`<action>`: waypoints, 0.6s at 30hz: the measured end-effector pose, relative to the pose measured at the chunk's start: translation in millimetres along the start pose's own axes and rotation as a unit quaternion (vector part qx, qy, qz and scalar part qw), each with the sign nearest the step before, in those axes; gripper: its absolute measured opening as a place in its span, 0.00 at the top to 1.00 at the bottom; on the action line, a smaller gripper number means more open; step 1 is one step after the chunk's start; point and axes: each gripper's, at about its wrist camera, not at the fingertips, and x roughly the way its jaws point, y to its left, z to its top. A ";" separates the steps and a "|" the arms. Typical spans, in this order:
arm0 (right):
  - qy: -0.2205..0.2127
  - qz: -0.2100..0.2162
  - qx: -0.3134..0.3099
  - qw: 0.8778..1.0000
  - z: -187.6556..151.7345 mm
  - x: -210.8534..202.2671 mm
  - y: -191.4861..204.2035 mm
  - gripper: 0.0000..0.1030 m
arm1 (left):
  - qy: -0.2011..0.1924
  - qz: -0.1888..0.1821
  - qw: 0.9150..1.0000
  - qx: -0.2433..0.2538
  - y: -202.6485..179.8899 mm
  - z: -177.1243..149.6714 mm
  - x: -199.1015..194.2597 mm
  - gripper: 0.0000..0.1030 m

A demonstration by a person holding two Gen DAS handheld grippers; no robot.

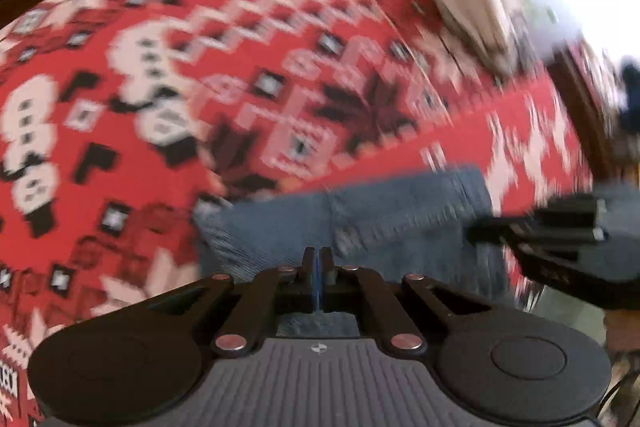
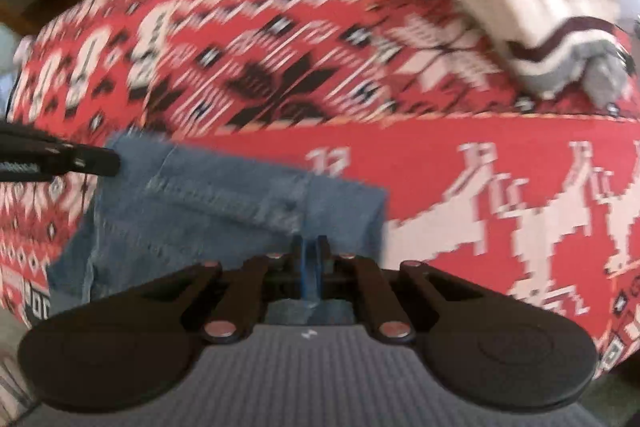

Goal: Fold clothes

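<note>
A blue denim garment (image 1: 360, 223) is held at the near edge of the red patterned blanket (image 1: 248, 39), its cloth clamped between the closed fingers of the left gripper (image 1: 319, 259) and of the right gripper (image 2: 310, 247). The step in hand is judged a fold. Next, both pinched edges would need carrying together towards the far side and laying flat.

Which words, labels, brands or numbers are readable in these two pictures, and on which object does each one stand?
No text can be read in either view.
Left gripper: only a small round crosshair mark on its grey body, no letters.
Right gripper: a small white mark on its grey body, too blurred to read.
Red patterned cloth: woven shapes only; the blocky marks at its lower left corner are too blurred to read.
Denim garment: no label visible.
</note>
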 end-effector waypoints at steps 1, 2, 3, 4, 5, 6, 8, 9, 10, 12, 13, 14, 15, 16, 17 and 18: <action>-0.002 -0.001 -0.004 1.000 -2.2 2.4 1.7 0.95 | 0.002 0.007 1.000 0.006 -1.7 -4.9 5.3 0.99; -0.004 -0.004 -0.007 1.000 -4.8 3.7 1.6 0.98 | -0.003 0.009 1.000 0.008 0.1 -9.9 7.9 0.98; -0.006 -0.007 -0.009 1.000 -7.4 5.1 1.4 0.98 | -0.004 0.005 1.000 0.006 3.7 -12.5 8.3 0.97; -0.008 -0.010 -0.012 1.000 -10.0 6.4 1.3 0.99 | -0.005 0.000 1.000 0.003 7.6 -14.4 8.2 0.97; -0.010 -0.012 -0.015 1.000 -12.5 7.8 1.1 0.99 | -0.003 -0.004 1.000 -0.002 10.7 -15.1 7.3 0.97; -0.009 -0.017 -0.016 1.000 -13.8 7.8 -1.2 0.99 | 0.000 -0.004 1.000 -0.004 11.8 -14.6 5.7 0.97; -0.005 -0.027 -0.010 1.000 -14.7 4.0 -6.9 1.00 | 0.007 0.002 1.000 -0.003 10.3 -13.1 0.9 0.98; -0.004 -0.027 -0.005 1.000 -14.2 0.8 -8.7 0.98 | 0.004 0.005 1.000 -0.001 6.6 -12.2 -2.9 0.99; -0.003 -0.028 0.001 1.000 -13.7 -2.4 -10.6 0.97 | -0.001 0.006 1.000 0.001 2.7 -11.3 -6.9 0.98; -0.014 -0.007 -0.011 1.000 -11.3 -9.7 -3.7 0.97 | -0.011 -0.015 1.000 -0.003 -4.5 -10.3 -11.9 0.98; -0.019 0.005 -0.022 1.000 -9.3 -12.9 3.6 0.97 | -0.013 -0.024 1.000 -0.003 -9.3 -9.6 -10.4 0.98; -0.022 0.016 -0.036 0.999 -6.9 -13.9 12.7 0.97 | -0.013 -0.031 0.999 -0.002 -14.4 -8.9 -8.0 0.98; -0.024 0.026 -0.050 0.998 -4.5 -13.9 21.9 0.97 | -0.015 -0.030 0.999 0.005 -20.5 -9.1 -3.6 0.98; -0.024 0.032 -0.062 0.997 -2.5 -11.2 29.6 0.96 | -0.014 -0.022 0.999 0.018 -27.2 -9.9 2.5 0.98; -0.023 0.035 -0.072 0.997 -0.7 -7.1 36.6 0.96 | -0.010 -0.017 0.999 0.028 -31.8 -10.5 9.5 0.98; -0.023 0.037 -0.082 0.996 1.1 -3.0 43.6 0.96 | -0.004 -0.012 0.999 0.031 -33.2 -11.9 16.7 0.98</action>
